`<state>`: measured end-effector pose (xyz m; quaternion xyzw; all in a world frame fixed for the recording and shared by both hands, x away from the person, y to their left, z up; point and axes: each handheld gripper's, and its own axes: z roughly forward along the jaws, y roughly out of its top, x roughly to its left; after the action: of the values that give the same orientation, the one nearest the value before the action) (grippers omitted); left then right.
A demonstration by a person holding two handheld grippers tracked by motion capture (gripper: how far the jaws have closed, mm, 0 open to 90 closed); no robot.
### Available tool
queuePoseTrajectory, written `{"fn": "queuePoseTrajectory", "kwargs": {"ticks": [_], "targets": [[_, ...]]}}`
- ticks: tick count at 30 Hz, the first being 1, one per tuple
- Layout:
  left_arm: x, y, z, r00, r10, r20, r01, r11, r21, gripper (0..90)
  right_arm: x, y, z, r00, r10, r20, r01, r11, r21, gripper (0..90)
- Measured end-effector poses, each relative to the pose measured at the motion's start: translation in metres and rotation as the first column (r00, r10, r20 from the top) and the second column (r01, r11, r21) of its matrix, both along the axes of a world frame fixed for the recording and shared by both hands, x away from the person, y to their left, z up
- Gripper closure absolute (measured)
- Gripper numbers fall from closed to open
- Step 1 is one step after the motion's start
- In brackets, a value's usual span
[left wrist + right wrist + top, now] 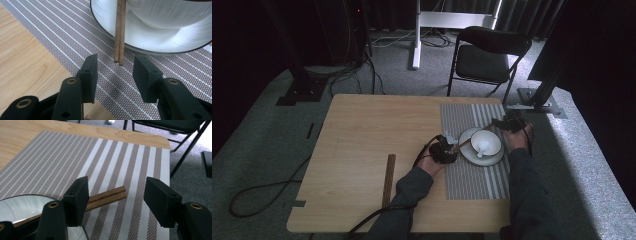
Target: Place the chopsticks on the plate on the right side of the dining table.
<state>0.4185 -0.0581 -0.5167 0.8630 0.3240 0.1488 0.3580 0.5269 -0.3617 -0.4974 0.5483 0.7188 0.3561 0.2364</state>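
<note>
A pair of brown wooden chopsticks (463,143) lies across a white plate (469,156), behind a white bowl (488,138) that holds a white spoon (482,148). The plate stands on a striped grey placemat (472,182). My left gripper (447,148) is open at the plate's left. In the left gripper view one end of the chopsticks (119,35) overhangs the plate's rim (107,15), level with my gripper's tips (115,61), untouched. My right gripper (511,123) is open at the plate's far right. The other chopstick end (110,196) lies between its jaws (117,195), over the placemat (62,157).
A long dark wooden strip (388,180) lies on the bare tabletop (362,135) left of the person's left forearm. A black folding chair (487,55) stands beyond the table's far right corner. Cables run over the floor at the left.
</note>
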Motion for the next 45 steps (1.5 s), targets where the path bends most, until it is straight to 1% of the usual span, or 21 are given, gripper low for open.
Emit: {"fn": "queuePoseTrajectory", "kwargs": {"ticks": [3, 8, 12, 17, 21, 26, 36, 45], "targets": [[0.001, -0.001, 0.0, 1.0, 0.004, 0.0, -0.004, 1.0, 0.002, 55.8, 0.003, 0.003, -0.004, 0.9999, -0.005, -0.009, 0.005, 1.0, -0.017, 35.6], [0.001, -0.002, 0.001, 1.0, 0.009, 0.0, -0.009, 1.0, 0.0, 55.8, 0.008, 0.004, -0.005, 0.9994, -0.026, -0.021, 0.026, 1.0, -0.001, 35.5], [0.001, -0.004, 0.001, 1.0, 0.008, 0.0, -0.008, 1.0, -0.002, 55.8, 0.012, 0.005, -0.005, 0.9987, -0.031, -0.039, 0.03, 0.999, -0.021, 35.5], [0.001, -0.006, 0.0, 1.0, 0.008, 0.005, -0.008, 1.0, -0.004, 57.0, 0.016, 0.009, -0.003, 0.9983, -0.039, -0.044, 0.037, 0.999, -0.036, 35.0], [0.003, -0.007, 0.0, 0.9999, 0.011, 0.0, -0.011, 0.9999, -0.003, 58.6, 0.018, 0.012, -0.003, 0.9979, -0.045, -0.046, 0.044, 0.999, -0.032, 34.9], [0.002, -0.008, 0.0, 1.0, 0.004, 0.003, -0.004, 1.0, -0.003, 60.3, 0.02, 0.015, -0.005, 0.9973, -0.044, -0.059, 0.041, 0.998, -0.056, 34.8], [0.003, -0.009, 0.0, 1.0, 0.001, 0.002, -0.001, 0.9999, 0.014, 72.6, 0.021, 0.017, -0.007, 0.9967, -0.033, -0.075, 0.027, 0.997, -0.078, 34.6], [0.004, -0.011, 0.0, 1.0, -0.001, 0.002, 0.001, 0.9997, 0.023, 76.0, 0.021, 0.015, -0.006, 0.9962, -0.023, -0.084, 0.016, 0.996, -0.087, 35.2]]}}
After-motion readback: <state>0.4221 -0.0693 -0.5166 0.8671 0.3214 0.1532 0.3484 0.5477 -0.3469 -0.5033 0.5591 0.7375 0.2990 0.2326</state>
